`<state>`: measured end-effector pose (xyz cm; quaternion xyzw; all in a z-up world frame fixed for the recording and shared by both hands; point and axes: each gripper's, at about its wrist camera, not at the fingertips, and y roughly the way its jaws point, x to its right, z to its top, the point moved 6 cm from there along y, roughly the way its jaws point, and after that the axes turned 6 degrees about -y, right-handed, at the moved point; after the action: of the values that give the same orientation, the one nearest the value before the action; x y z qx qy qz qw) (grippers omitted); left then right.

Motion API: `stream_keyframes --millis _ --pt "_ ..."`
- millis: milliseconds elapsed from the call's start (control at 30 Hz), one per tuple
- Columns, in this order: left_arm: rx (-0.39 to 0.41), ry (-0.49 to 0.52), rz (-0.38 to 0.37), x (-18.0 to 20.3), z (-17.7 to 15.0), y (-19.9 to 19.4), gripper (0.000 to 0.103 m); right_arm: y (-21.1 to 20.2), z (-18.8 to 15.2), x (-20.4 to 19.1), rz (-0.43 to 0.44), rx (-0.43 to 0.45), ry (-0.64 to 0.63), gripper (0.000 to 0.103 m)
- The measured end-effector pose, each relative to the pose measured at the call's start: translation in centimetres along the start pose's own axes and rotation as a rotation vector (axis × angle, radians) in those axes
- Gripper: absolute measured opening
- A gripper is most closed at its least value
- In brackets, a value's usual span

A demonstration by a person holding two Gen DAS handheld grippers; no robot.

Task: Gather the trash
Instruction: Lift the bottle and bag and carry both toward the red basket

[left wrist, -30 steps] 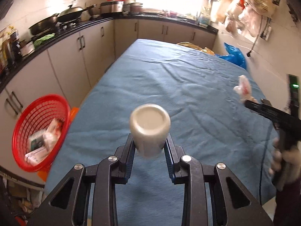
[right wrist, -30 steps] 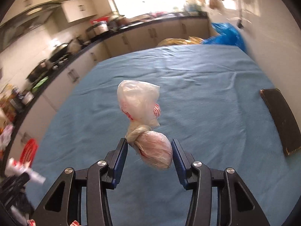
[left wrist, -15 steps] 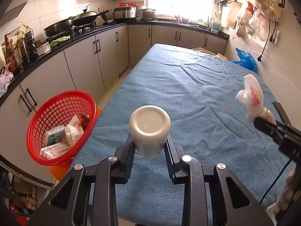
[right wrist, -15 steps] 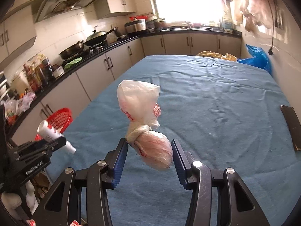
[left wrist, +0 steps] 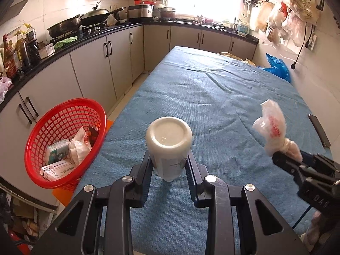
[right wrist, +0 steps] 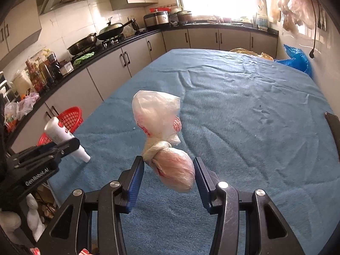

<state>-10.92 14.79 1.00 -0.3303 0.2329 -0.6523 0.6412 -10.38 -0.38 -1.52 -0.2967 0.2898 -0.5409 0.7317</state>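
Note:
My left gripper (left wrist: 169, 165) is shut on a white plastic bottle (left wrist: 169, 142), its flat base facing the camera, held above the blue-covered table's near left part. The bottle also shows in the right wrist view (right wrist: 63, 136). My right gripper (right wrist: 169, 170) is shut on a knotted clear plastic bag (right wrist: 161, 127) with red print; the bag also shows in the left wrist view (left wrist: 273, 130). A red mesh basket (left wrist: 38, 127) stands off the table's left edge, lower down, holding cartons and a knotted bag.
The blue cloth table (left wrist: 212, 97) stretches ahead. A dark flat object (left wrist: 319, 130) lies near its right edge. A blue plastic bag (left wrist: 276, 67) sits at the far right corner. Cabinets and a counter with pans (left wrist: 70, 24) run along the left.
Both grippers have pulled back and risen, keeping their loads. The red basket now shows larger and closer at the left. The right gripper sits nearer to the left one.

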Motion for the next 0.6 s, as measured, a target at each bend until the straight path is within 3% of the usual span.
stream_keyframes --millis 333,600 --pt "-0.012 -0.006 -0.007 -0.1 0.2 1.0 0.029 1.1 0.1 -0.3 0.007 -0.015 -0.003 0.052" --pt "-0.051 -0.086 -0.034 -1.9 0.1 2.8 0.029 1.5 -0.1 0.8 0.014 -0.026 0.031 0.052"
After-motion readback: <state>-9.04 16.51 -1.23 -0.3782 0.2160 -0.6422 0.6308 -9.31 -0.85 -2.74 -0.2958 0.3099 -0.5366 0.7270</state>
